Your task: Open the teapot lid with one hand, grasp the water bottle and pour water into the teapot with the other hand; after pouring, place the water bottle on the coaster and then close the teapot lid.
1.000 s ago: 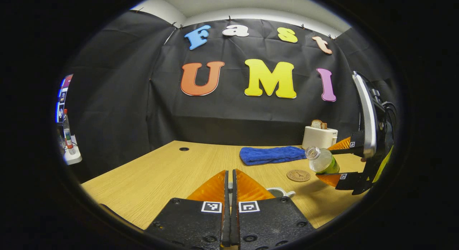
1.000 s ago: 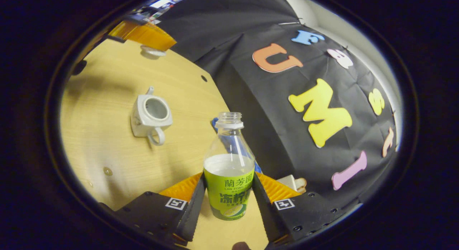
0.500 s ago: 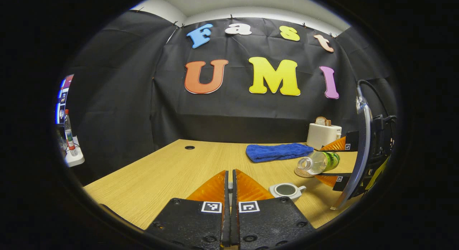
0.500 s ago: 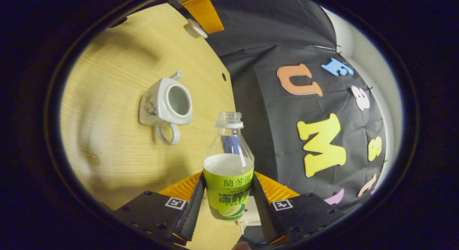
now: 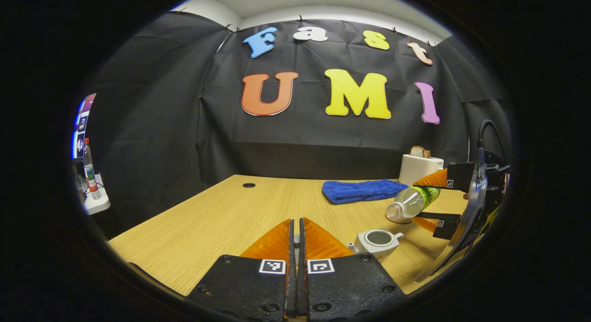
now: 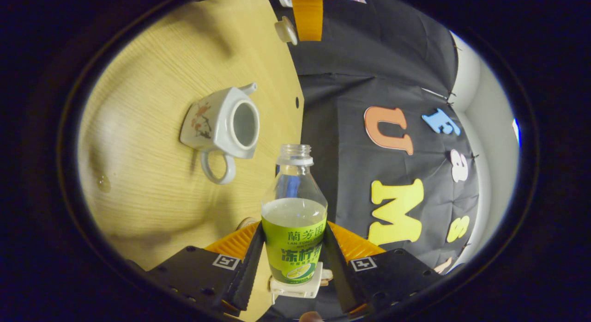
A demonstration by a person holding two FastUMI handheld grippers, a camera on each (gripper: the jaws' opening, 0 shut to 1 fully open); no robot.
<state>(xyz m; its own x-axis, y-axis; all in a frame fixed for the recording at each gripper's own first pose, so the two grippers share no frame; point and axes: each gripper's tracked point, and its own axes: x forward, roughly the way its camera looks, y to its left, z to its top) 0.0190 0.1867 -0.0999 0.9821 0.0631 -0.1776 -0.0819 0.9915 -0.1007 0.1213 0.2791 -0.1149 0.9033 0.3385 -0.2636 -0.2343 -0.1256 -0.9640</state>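
**Bottle tipped toward the open teapot**

The right gripper [image 6: 292, 248] clamps its ridged fingers on the green label band of the clear plastic water bottle [image 6: 294, 220], which is uncapped and partly filled. In the left gripper view the bottle [image 5: 411, 203] lies nearly level, its mouth slanting down just above and beside the teapot [image 5: 376, 240]. The teapot [image 6: 223, 125] is squarish glazed white ceramic with a ring handle, a short spout and a small reddish painted motif on its side; its round opening is bare. It stands on the pale wood-grain table [image 5: 221, 215].

The left gripper [image 5: 296, 234] has its fingers pressed together around the thin knob of the round white lid [image 6: 286, 30], held up away from the pot.

Compared with half a second ago, the bottle is tilted further and its mouth sits closer to the pot.

A folded blue terry towel [image 5: 362, 191] and a white toaster [image 5: 420, 168] holding bread stand behind.
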